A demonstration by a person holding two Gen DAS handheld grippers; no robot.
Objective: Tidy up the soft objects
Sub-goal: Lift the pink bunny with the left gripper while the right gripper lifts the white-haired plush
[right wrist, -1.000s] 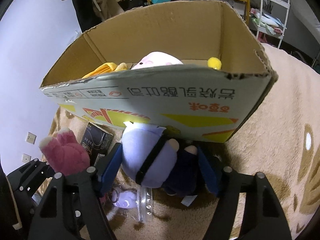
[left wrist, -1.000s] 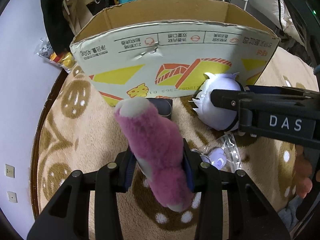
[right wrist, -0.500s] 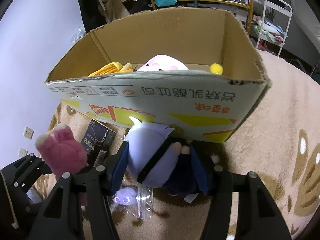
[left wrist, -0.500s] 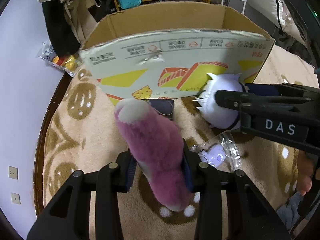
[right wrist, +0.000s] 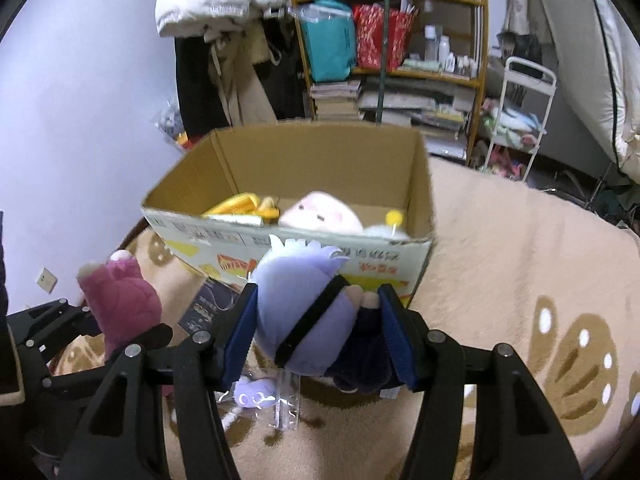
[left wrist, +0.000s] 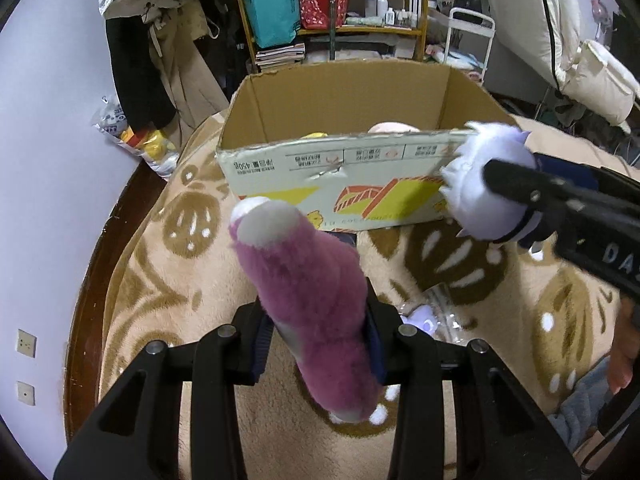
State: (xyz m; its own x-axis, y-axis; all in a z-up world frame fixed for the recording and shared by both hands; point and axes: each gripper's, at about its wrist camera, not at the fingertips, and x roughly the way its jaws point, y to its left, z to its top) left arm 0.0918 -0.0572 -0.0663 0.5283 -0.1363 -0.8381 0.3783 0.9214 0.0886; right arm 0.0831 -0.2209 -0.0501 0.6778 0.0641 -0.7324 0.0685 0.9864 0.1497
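My left gripper (left wrist: 316, 332) is shut on a pink plush toy (left wrist: 304, 292) with a white tip, held above the rug in front of the cardboard box (left wrist: 320, 168). My right gripper (right wrist: 320, 332) is shut on a white-haired doll (right wrist: 308, 312) with a black blindfold and dark clothes, held near the box's front wall (right wrist: 280, 248). The doll also shows in the left wrist view (left wrist: 488, 192), level with the box rim. The pink plush shows at the left in the right wrist view (right wrist: 120, 304). Inside the box lie a pale pink plush (right wrist: 320, 216) and a yellow item (right wrist: 240, 208).
A beige patterned rug (right wrist: 520, 280) covers the floor. A small purple toy in a clear bag (right wrist: 260, 396) and a dark packet (right wrist: 208, 308) lie on it near the box. A cluttered shelf (right wrist: 392, 40), hanging clothes and a white cart (right wrist: 520, 120) stand behind.
Both grippers have risen with their toys and the box now looks farther and lower. The doll has come up from the rug to about the box rim.
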